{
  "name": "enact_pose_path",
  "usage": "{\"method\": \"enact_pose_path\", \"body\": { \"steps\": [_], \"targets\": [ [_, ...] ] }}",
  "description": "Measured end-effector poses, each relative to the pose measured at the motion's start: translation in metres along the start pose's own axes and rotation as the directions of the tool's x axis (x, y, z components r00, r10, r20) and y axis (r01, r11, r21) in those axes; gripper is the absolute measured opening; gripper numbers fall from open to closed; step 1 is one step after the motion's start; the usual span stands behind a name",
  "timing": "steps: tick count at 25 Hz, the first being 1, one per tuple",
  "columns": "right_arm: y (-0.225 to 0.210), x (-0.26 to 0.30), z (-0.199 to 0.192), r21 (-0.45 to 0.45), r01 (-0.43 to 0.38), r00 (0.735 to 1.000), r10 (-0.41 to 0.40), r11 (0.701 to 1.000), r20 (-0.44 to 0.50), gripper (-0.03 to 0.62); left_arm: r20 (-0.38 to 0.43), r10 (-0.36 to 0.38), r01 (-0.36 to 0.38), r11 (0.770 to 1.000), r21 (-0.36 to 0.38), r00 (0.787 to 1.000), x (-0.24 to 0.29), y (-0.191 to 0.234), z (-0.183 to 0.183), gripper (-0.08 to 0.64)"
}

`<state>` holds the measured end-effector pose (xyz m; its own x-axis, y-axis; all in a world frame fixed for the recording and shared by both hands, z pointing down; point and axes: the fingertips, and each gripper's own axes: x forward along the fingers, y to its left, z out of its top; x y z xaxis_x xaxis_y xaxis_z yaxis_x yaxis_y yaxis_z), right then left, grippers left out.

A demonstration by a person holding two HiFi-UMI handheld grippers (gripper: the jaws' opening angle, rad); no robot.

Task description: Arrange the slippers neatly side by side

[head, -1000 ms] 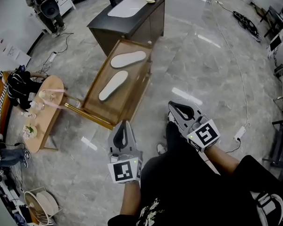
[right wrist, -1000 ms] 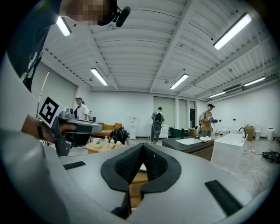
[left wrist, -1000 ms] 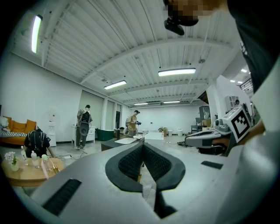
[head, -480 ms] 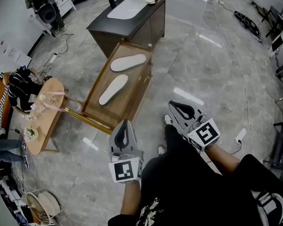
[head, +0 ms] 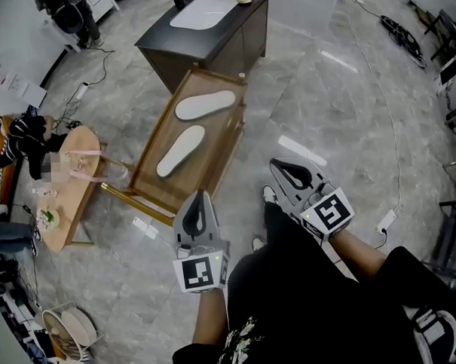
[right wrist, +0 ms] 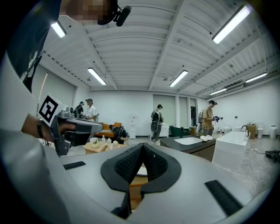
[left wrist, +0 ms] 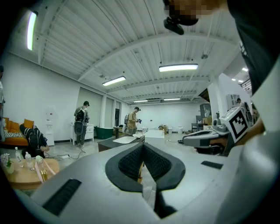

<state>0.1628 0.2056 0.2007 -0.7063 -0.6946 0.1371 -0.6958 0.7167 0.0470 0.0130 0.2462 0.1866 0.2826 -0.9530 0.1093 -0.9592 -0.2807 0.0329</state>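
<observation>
Two pale slippers lie sole-up on a low wooden table [head: 225, 144]: one slipper [head: 205, 104] at its far end, the other slipper [head: 181, 151] nearer me, angled apart from each other. My left gripper [head: 198, 199] is shut and empty, held level short of the table's near corner. My right gripper [head: 282, 167] is also shut and empty, out to the right over the floor. In the left gripper view the jaws [left wrist: 143, 146] meet with nothing between them. The right gripper view shows its jaws [right wrist: 142, 146] closed too, with the table edge [right wrist: 136, 180] beyond them.
A dark cabinet [head: 206, 36] with a white top stands behind the table. An oval wooden side table [head: 71, 186] with bottles is at the left, a person crouching beside it. Cables run over the marble floor; a rack of dishes [head: 65, 332] is at lower left.
The wooden table and cabinet have shifted slightly up and left in the head view as I moved across the floor. Both grippers stay shut and keep their pose.
</observation>
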Motion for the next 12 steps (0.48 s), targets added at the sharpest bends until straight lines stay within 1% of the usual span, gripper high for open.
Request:
{"method": "enact_pose_path", "body": {
  "steps": [12],
  "targets": [
    [-0.06,0.058,0.012,-0.014,-0.056,0.998,0.056,0.998,0.017,-0.009,-0.014,0.048,-0.048,0.999,0.008,0.999,0.074,0.014,0.016,0.002]
  ]
}}
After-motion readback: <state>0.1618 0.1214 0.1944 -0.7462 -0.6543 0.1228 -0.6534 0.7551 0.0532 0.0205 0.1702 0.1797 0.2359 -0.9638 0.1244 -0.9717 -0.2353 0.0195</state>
